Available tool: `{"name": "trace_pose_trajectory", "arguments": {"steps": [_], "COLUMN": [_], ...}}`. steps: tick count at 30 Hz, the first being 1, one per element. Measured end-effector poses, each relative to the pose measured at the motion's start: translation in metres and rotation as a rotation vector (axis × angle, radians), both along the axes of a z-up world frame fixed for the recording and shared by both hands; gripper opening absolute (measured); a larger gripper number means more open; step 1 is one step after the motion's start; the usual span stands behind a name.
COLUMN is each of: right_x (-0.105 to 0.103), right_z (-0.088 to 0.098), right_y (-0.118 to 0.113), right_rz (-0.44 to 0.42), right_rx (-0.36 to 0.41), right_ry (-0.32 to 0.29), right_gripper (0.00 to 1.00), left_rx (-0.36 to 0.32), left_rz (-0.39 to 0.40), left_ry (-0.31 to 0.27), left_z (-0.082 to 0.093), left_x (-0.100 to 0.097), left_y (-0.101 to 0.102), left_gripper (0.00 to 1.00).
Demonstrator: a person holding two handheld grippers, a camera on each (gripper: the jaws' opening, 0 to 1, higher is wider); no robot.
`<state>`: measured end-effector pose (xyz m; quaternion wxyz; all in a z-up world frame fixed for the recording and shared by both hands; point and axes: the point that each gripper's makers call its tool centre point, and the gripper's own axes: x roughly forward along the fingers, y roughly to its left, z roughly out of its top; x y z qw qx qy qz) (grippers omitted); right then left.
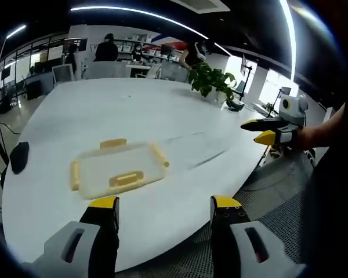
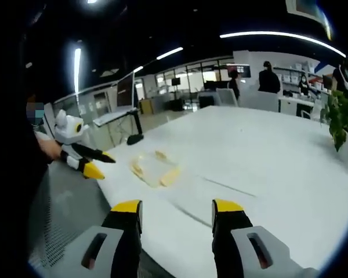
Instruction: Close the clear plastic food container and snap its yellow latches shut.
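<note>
The clear plastic container lies flat on the white table, its yellow latches showing on all sides; whether they are snapped down is too small to tell. My left gripper hovers over the table's near edge, just short of the container, open with nothing between its jaws. In the right gripper view the container lies near the table edge, well beyond my right gripper, which is open and holds nothing. The right gripper also shows off the table's right edge, the left gripper at the left.
A potted plant stands at the table's far right. A black object sits at its left edge. A black stand is near the table's corner. People and desks are far behind. Grey mesh floor lies below the edge.
</note>
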<state>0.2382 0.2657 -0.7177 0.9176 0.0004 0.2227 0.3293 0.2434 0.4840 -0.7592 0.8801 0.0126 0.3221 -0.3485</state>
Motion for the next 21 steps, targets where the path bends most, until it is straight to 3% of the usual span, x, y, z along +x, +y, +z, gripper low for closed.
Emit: {"name": "trace_pose_trajectory", "arguments": {"steps": [10,16,21], "right_x": [0.003,0.018,0.02], "right_z": [0.01,0.028,0.031], "right_y": [0.016,0.035,0.05], "right_rz": [0.067,0.072,0.091], "right_rx": [0.016,0.081,0.108], "right_ry": [-0.016,-0.053,-0.057], "right_gripper": [0.48,0.48,0.47], "left_rx": [-0.031,-0.036,-0.043], "left_rz": [0.004,-0.017,-0.033], "left_ry": [-0.003,-0.024,-0.031], "left_z": [0.012,0.017,0.022], "left_x": [0.006,0.014,0.023], "left_y": [-0.003,-0.007,-0.012], "left_gripper": [0.64,0.63,0.63]}}
